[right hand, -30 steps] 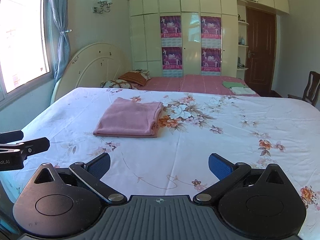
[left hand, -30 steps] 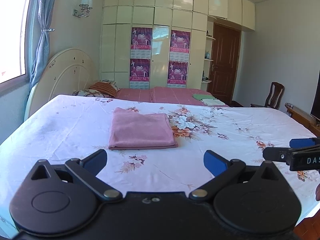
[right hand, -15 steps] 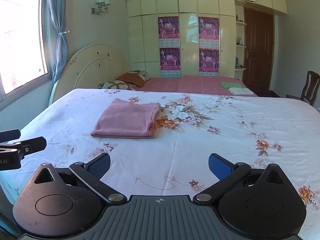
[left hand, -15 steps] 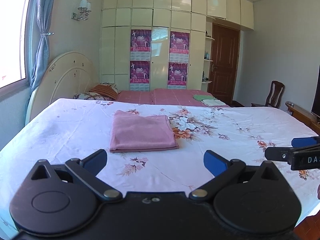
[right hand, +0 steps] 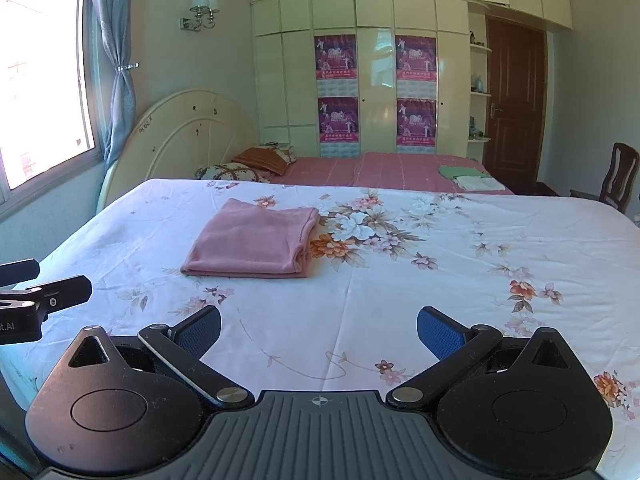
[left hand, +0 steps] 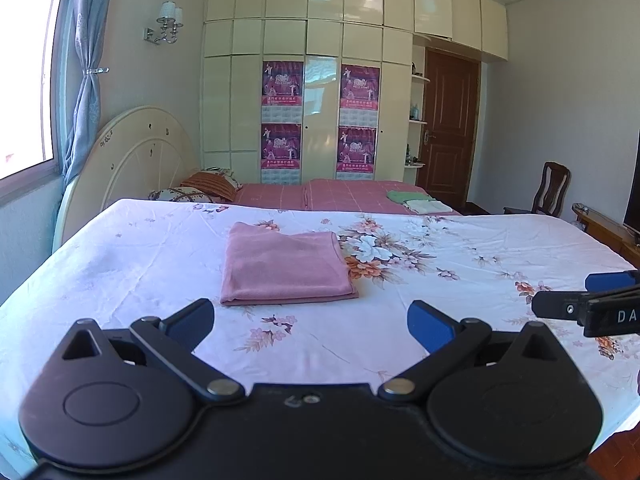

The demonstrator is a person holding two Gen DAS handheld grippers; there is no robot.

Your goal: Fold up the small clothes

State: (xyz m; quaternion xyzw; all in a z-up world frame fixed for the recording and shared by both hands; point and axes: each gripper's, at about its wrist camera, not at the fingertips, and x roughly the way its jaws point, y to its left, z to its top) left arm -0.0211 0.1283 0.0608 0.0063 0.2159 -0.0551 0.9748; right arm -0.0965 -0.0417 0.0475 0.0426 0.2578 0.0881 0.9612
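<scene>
Pink garment [left hand: 286, 268] lies folded flat on the bed [left hand: 460, 280], well ahead of both tools. Left tool [left hand: 310, 322] spread, empty; right tool [right hand: 319, 330] spread, empty. Risk: a careless regrasp drags the top layer, undoing the fold.

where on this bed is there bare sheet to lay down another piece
Widest free patch: right of the pink folded cloth, floral sheet bare to the right edge. Also bare: the strip between cloth and the open right claw, and left of the cloth toward the window. The left claw is open too. Crowded: the far red blanket with pillows and folded clothes.
</scene>
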